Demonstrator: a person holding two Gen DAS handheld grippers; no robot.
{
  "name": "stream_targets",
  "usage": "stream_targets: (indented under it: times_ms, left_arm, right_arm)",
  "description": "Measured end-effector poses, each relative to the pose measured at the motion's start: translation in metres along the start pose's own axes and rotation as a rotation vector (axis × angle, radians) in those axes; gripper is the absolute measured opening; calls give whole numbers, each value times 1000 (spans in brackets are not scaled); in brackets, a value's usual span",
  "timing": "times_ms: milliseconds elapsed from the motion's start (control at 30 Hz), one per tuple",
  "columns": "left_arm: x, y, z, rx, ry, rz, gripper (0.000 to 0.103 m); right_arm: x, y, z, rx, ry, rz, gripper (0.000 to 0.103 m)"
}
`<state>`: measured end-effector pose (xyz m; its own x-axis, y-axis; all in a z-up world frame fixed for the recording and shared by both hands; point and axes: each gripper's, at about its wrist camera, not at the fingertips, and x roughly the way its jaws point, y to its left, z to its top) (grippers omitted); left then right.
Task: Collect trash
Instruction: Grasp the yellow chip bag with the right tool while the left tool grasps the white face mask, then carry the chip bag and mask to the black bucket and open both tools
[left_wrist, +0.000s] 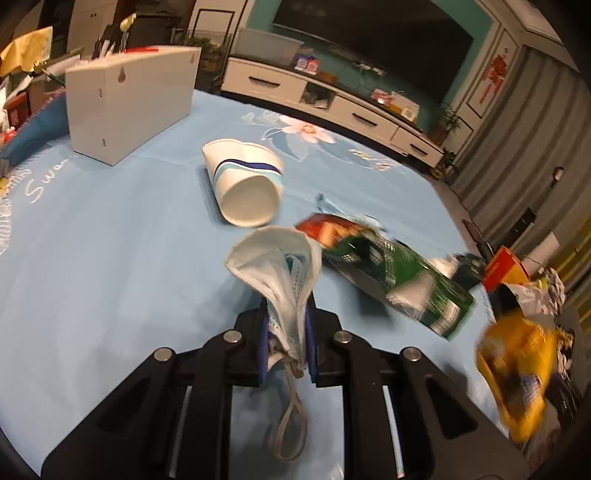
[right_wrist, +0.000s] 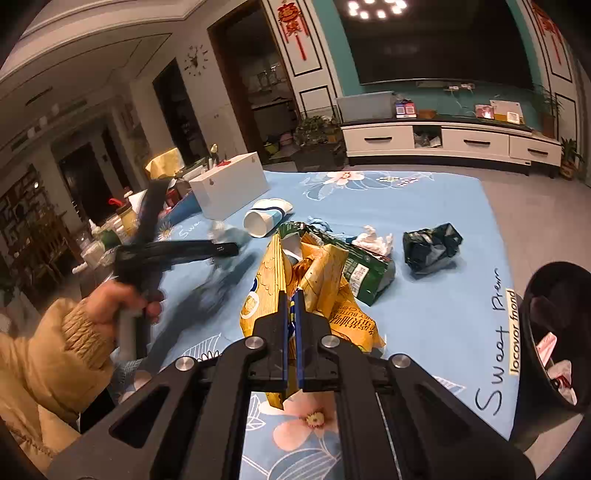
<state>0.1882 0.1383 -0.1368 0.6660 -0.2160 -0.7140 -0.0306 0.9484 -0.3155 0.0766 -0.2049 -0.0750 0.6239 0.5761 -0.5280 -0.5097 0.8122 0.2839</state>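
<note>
My left gripper (left_wrist: 287, 314) is shut on a pale blue face mask (left_wrist: 280, 266) and holds it above the blue tablecloth; its ear loop hangs down. In the right wrist view the left gripper (right_wrist: 225, 248) is blurred at the left. My right gripper (right_wrist: 294, 295) is shut on a yellow snack bag (right_wrist: 317, 291), lifted over the table; the bag shows blurred in the left wrist view (left_wrist: 517, 365). A green snack bag (left_wrist: 391, 273) lies beyond, also in the right wrist view (right_wrist: 354, 258). A white paper cup (left_wrist: 247, 184) lies on its side.
A black trash bin (right_wrist: 554, 332) with some waste inside stands at the table's right edge. A crumpled white tissue (right_wrist: 373, 238) and a dark crumpled bag (right_wrist: 432, 245) lie on the cloth. A white box (left_wrist: 125, 99) stands at the far left by clutter.
</note>
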Motion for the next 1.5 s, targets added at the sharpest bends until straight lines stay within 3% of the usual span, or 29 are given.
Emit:
stream_targets:
  times_ms: [233,433,833,1100,1500]
  left_arm:
    - [-53,-33,-38,73,-2,-59,17]
    - [-71,-76,-63,156,36,-123,17]
    - [-70,-168,-70,321,37,-233,17]
    - [-64,-224,-66,420,24,-293,17]
    - [-22,-328,-59,563,57,-431,18]
  right_arm:
    - [-18,-3,-8,42,-21,-15,4]
    - [-38,-13,-18,122,-39,-56,4]
    - [-96,-47,-27,204,-167,-133,4]
    - [-136,-89,-36,293,-276,-231,4]
    - [-171,-158,-47,429,-392,-396,4]
